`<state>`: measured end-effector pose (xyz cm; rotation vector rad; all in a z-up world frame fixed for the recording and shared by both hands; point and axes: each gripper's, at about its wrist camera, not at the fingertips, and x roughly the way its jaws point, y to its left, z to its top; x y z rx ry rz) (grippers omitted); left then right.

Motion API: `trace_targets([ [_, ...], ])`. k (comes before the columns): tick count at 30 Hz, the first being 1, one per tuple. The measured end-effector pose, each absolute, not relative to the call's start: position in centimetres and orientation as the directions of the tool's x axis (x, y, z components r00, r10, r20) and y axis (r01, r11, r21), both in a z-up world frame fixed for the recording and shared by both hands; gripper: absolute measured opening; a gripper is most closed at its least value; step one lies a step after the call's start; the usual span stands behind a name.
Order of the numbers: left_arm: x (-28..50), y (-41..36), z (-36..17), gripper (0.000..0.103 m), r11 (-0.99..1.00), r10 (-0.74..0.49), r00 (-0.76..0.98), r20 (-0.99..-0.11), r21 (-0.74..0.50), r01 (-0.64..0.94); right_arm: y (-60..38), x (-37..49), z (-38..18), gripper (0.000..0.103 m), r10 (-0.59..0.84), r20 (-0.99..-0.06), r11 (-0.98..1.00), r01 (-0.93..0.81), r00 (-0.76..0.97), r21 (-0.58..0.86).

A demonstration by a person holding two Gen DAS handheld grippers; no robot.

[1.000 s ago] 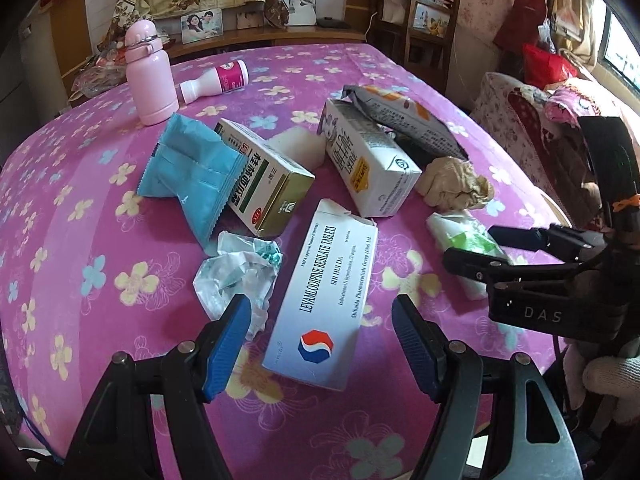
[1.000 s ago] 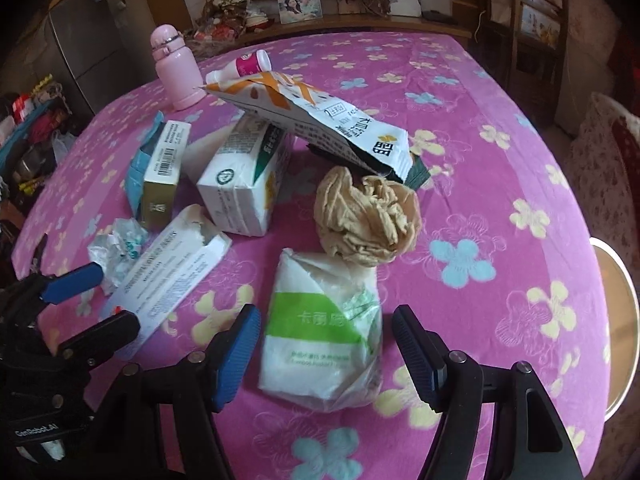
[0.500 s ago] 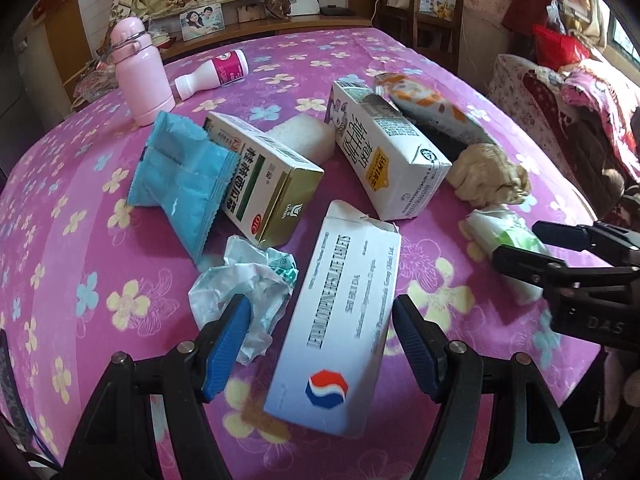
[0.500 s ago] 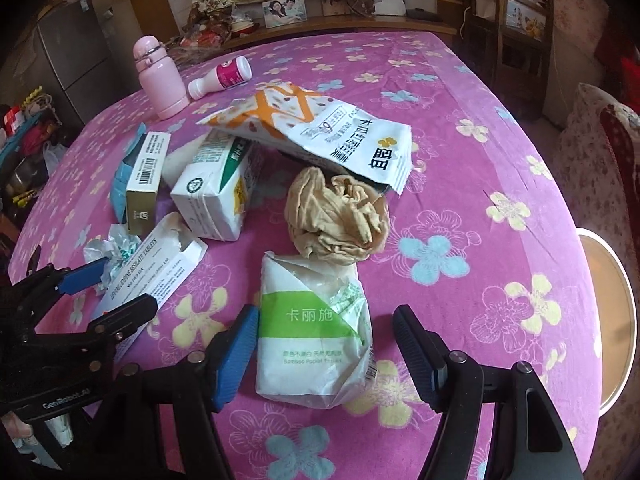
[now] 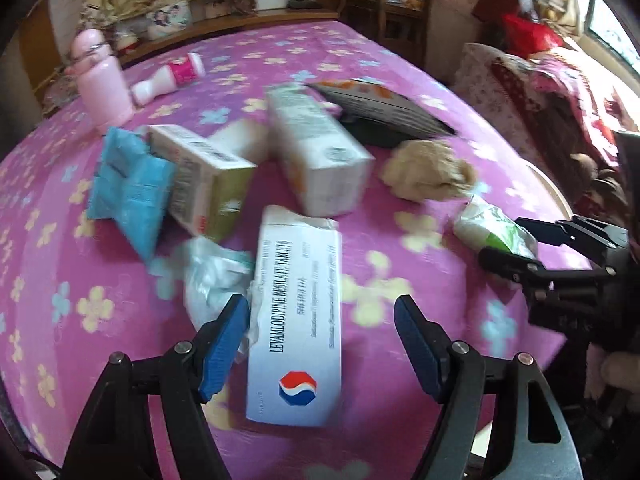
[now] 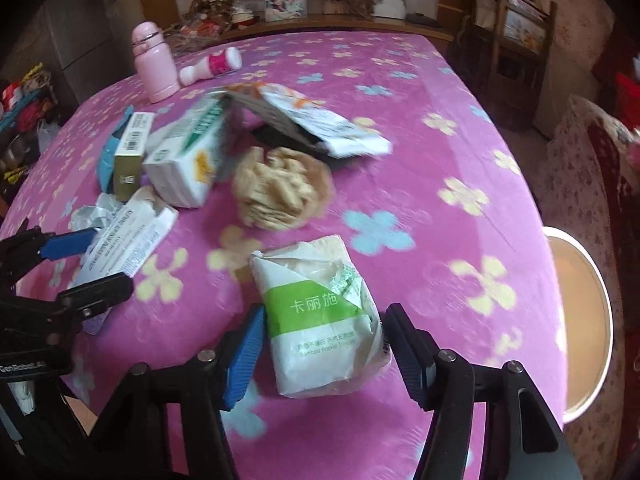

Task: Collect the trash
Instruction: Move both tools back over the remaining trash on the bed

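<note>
Both grippers spread wide, gripping nothing. Left gripper (image 5: pixel 322 332) is straddling the tablet box (image 5: pixel 298 312) reading "LEVAMLODIPINE BESILATE TABLETS"; right gripper (image 6: pixel 324 346) is straddling the tissue pack (image 6: pixel 324 320) reading "卡丽施", probably "Bamboo Pocket" below, blurred. Advising: centre over each, lower to the tablecloth (image 6: pixel 440 152), then close gently.
</note>
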<state>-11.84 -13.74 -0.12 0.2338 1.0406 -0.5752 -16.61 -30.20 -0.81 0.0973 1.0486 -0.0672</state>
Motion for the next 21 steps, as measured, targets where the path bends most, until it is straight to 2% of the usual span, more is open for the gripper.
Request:
trace_targets([
  [4,-12.6,-14.9,-0.2,0.076,0.798,-0.410,0.300,-0.861,-0.179,0.576,-33.0,-18.3,-0.5,0.066,0.032,-0.873,0.980,0.157,0.487,0.124],
  [7,-12.8,-14.6,0.3,0.076,0.809,-0.428,0.307,-0.850,-0.209,0.549,-34.0,-19.2,0.0,0.074,0.085,-0.851,0.965,0.171,0.519,0.200],
  [11,-12.6,-13.7,0.7,0.076,0.837,-0.411,0.335,-0.848,-0.206,0.506,-33.6,-19.1,-0.1,0.074,0.050,-0.857,0.977,0.155,0.512,0.149],
  [14,-12.3,-13.9,0.2,0.076,0.859,-0.375,0.349,-0.859,-0.180,0.480,-32.9,-18.8,-0.4,0.074,0.071,-0.856,0.978,0.135,0.512,0.162],
  [21,-12.5,-16.1,-1.4,0.076,0.874,-0.324,0.359,-0.875,-0.131,0.468,-31.9,-18.2,-0.9,0.074,-0.010,-0.853,0.990,0.127,0.521,0.066],
])
